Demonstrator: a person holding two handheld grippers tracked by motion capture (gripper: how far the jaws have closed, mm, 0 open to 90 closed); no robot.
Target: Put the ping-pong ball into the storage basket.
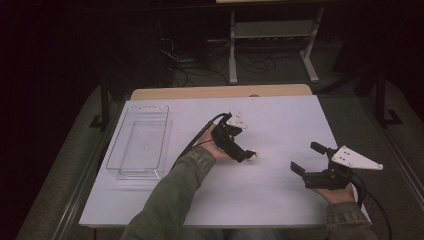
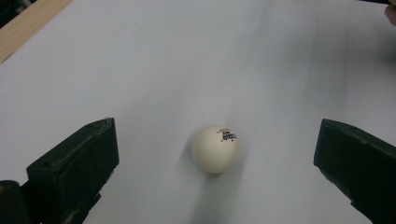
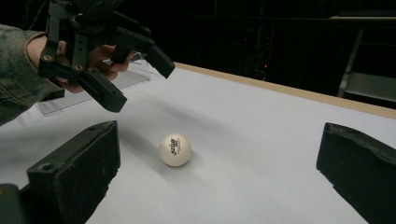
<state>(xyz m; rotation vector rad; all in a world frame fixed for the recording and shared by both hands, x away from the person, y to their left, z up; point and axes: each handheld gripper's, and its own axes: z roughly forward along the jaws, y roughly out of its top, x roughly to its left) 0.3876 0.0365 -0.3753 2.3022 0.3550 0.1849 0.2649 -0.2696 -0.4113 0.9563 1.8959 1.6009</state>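
Left gripper [image 1: 248, 156] hangs over the middle of the table w/ jaws spread wide, tilted down toward the white table-tennis ball [image 1: 253, 155]. From the left gripper view the ball [image 2: 215, 149] sits between the two jaws, touching neither, closer to the centre of the gap than to either jaw. From the right gripper view the same ball [image 3: 175, 150] rests on the sheet w/ the left gripper [image 3: 140, 74] just above and behind it, jaws apart, not in contact. Right gripper [image 1: 308, 157] is held near the table's right edge, well apart from the ball, jaws wide and nothing in them, pointed across toward the ball.

Surface: white sheet [image 1: 280, 125] covering most of the table; bare wood strip [image 1: 220, 92] along the far edge. Clear plastic tray [image 1: 140, 142] lies near the left edge, long side running front to back; contents can't tell. Room is dark: cables on the floor beyond the far edge, plus a pale metal frame w/ a shelf [image 1: 272, 30]. Green sleeve [image 1: 170, 195] on the left arm comes in from the near edge.

Ball is round, so no long axis; its red-and-dark printed mark faces up and toward the right gripper's camera. Text on it too small to read.
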